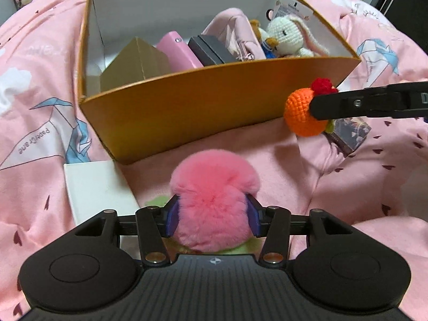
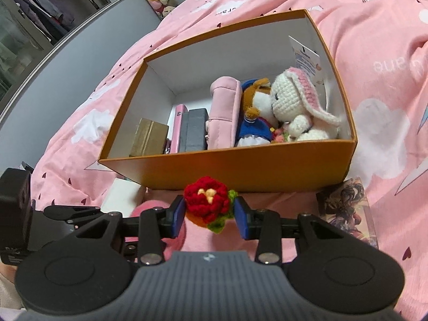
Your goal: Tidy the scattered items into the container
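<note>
Orange box (image 1: 187,107) sits on the bed (image 1: 361,165) straight ahead of both tools, its long side facing them, open top already half full. Left hand-held gripper (image 1: 212,215), level and low, pinches a pink pompom (image 1: 214,187) between its pads. Right hand-held gripper (image 2: 210,212) (nearer the box wall, I judge) clamps a crocheted orange flower toy (image 2: 207,200), raised just before the rim.

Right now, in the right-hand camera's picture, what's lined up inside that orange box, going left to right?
Gold box → pink case → dark grey box → pink pouch → doll in blue → white crochet bunny, all inside the orange box.
</note>
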